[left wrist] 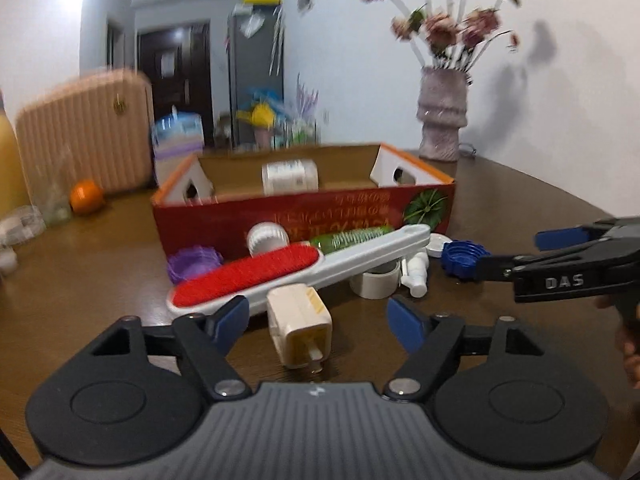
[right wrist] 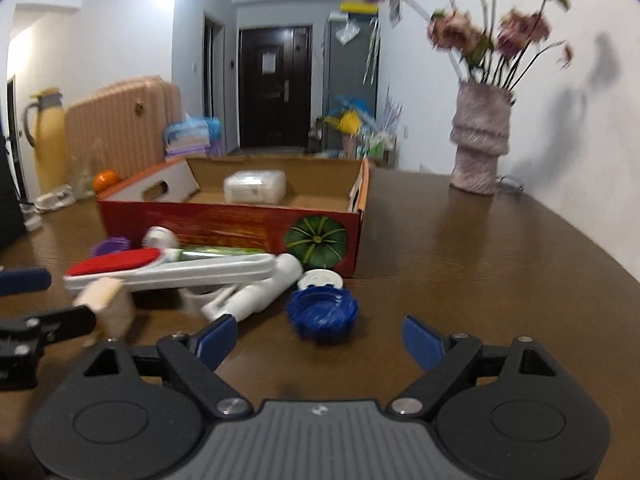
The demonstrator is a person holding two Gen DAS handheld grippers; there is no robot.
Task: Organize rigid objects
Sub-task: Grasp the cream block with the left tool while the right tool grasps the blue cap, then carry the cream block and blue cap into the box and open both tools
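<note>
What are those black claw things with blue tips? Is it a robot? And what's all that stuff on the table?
No robot: a person holds a hand-held gripper in each hand, and each carries a camera looking along its two fingers. One picture comes from the left hand-held gripper, the other from the right hand-held gripper. Both are open and hold nothing. On the brown wooden table stands a red cardboard box. In front of it lie a white brush with a red pad, a cream plug adapter, a blue ridged plastic cap and a white spray bottle.
</note>
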